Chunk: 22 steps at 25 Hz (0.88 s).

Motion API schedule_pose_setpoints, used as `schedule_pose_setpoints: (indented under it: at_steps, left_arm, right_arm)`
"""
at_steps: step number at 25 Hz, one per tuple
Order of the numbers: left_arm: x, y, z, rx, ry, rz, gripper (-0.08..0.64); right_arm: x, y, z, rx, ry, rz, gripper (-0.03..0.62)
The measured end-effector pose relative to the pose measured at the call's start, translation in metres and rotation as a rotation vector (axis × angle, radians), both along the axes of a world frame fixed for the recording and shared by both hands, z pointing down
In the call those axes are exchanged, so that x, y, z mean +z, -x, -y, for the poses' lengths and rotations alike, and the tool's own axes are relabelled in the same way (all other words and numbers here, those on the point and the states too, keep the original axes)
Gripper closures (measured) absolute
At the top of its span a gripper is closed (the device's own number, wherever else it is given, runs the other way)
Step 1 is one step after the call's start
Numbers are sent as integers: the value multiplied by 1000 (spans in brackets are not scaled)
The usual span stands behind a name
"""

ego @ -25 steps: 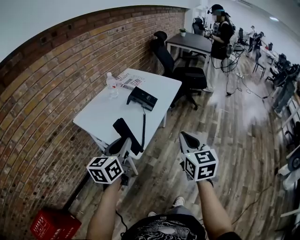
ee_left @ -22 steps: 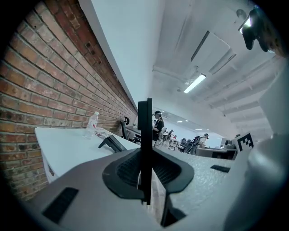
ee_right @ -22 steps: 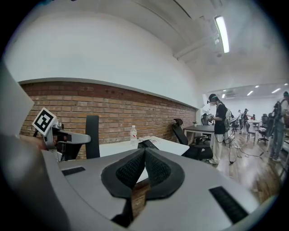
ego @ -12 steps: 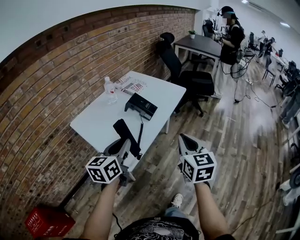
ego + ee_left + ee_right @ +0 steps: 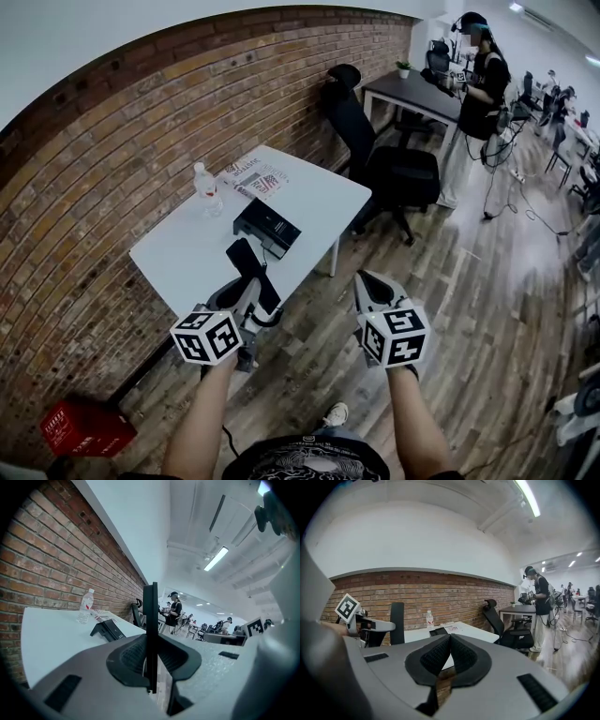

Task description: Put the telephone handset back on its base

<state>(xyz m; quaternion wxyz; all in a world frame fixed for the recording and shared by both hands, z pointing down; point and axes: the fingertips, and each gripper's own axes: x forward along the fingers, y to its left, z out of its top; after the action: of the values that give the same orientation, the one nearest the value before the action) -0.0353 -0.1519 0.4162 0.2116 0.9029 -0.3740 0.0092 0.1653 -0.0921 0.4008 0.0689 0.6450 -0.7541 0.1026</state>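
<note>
**Handset (image 5: 251, 267) off its base (image 5: 267, 228)**

A water bottle (image 5: 204, 187) is standing at the left of the white table (image 5: 178, 258). The left gripper (image 5: 246, 292) is holding the black handset upright at the table's near edge, its jaws pressing on it. The base is sitting on the table just beyond, apart from the handset. The right gripper (image 5: 375, 286) is hanging over the floor, its jaws together and empty.

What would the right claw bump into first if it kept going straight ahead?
Most likely the white table, which lies just ahead of the shut right claw; depth is hard to judge.
</note>
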Motion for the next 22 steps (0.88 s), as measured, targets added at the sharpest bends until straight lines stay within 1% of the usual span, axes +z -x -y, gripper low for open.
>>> schedule_pose_setpoints:
  at_steps: [8,12,18,22]
  left_arm:
    - [1,-39,17,-64,-2,19,486]
    - [2,-52,22,-85,1,18,486]
    - [11,-66,23,-102,16,11,486]
    - [14,-63,30,-122,32,-14,486]
  right_arm:
    - [2,-49,24,-50,-4,13,590]
    - [2,-66,31,-64,-6,13,590]
    - [9,-80,38,-91,2,21,591]
    - [8,-74,50,-123,1,22,591]
